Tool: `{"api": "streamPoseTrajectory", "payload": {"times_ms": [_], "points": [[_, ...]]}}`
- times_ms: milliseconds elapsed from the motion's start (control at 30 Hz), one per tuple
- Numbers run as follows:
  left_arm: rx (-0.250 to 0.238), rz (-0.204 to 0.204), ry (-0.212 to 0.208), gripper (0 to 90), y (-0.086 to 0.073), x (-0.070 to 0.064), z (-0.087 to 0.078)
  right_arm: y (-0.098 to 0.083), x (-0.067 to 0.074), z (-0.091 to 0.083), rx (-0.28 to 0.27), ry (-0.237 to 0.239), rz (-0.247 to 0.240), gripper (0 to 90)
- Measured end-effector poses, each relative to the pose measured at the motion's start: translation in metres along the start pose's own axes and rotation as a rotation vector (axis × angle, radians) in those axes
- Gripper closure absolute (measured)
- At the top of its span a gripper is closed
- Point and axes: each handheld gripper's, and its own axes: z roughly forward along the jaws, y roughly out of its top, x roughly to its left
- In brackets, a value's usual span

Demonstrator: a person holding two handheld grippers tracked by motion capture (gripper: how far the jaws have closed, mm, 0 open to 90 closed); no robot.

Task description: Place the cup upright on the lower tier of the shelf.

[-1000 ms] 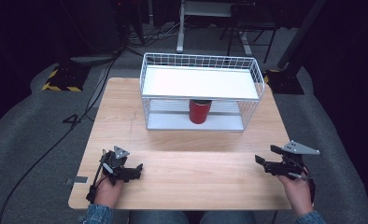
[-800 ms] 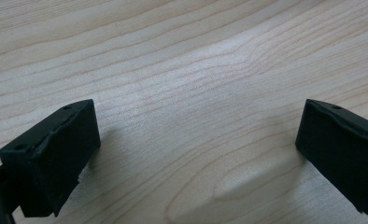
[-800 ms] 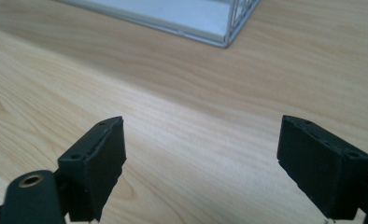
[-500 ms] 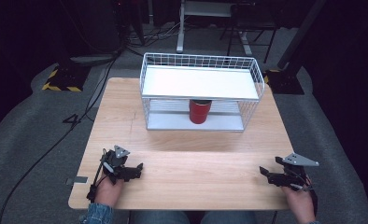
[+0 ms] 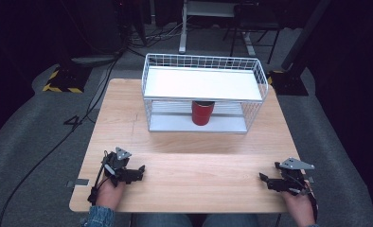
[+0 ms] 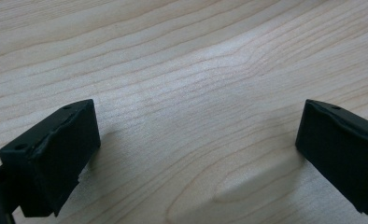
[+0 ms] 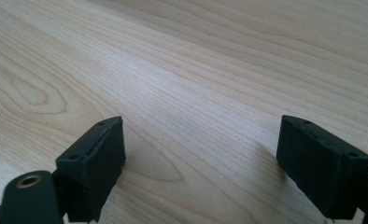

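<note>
My left gripper [image 5: 138,171] rests low on the wooden table [image 5: 194,156] near its front left corner, held by a hand in a denim sleeve. Its jaws stand apart over bare wood [image 6: 196,140] with nothing between them. My right gripper [image 5: 265,180] sits at the front right corner, pointing left, and is open too, with only wood grain between its fingers [image 7: 201,149]. A red can [image 5: 202,112] stands upright on the lower shelf of a white wire rack [image 5: 203,61] at the back of the table, far from both grippers.
The rack has a flat white top shelf [image 5: 202,82] over the can. A dark cable [image 5: 57,146] trails across the grey floor at the left. Black stands and a yellow-striped base [image 5: 61,80] lie beyond the table.
My right gripper has come down and toward the front right corner of the table. The left gripper and the can have stayed put.
</note>
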Motion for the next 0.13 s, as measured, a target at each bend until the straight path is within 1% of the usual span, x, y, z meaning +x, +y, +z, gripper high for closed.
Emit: {"api": "streamPoseTrajectory", "payload": {"times_ms": [33, 133], "points": [[-0.001, -0.001, -0.001, 0.3, -0.0001, 0.0, 0.0, -0.0001, -0.0002, 0.0003, 0.002, 0.004, 0.014, 15.5], [0.0, -0.001, -0.003, 0.3, -0.0001, 0.0004, -0.0004, -0.0001, -0.0003, 0.0003, 0.006, -0.001, 0.017, 15.0]]}}
